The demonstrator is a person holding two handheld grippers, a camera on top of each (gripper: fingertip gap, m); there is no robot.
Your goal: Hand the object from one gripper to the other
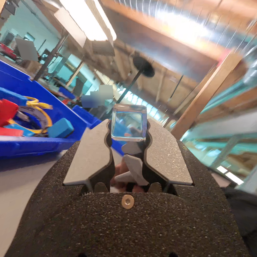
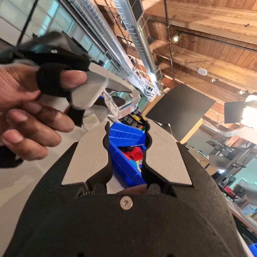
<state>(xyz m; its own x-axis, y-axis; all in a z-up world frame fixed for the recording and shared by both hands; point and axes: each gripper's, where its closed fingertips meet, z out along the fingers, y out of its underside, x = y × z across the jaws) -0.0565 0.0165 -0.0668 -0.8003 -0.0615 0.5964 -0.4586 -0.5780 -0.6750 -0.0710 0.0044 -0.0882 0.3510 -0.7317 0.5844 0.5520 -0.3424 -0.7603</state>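
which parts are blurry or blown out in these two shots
Left wrist view: background and blue bin streak with motion blur, ceiling light overexposed; clear block and left claw sharp. Right wrist view: own claw and ceiling crisp, the hand blurred, lamp at right edge blown out.

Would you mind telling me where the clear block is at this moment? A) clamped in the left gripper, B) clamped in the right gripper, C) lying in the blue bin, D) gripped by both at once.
A: the clear block sits clamped between the left gripper's fingers, while the right gripper is open with nothing in it, just below the block.
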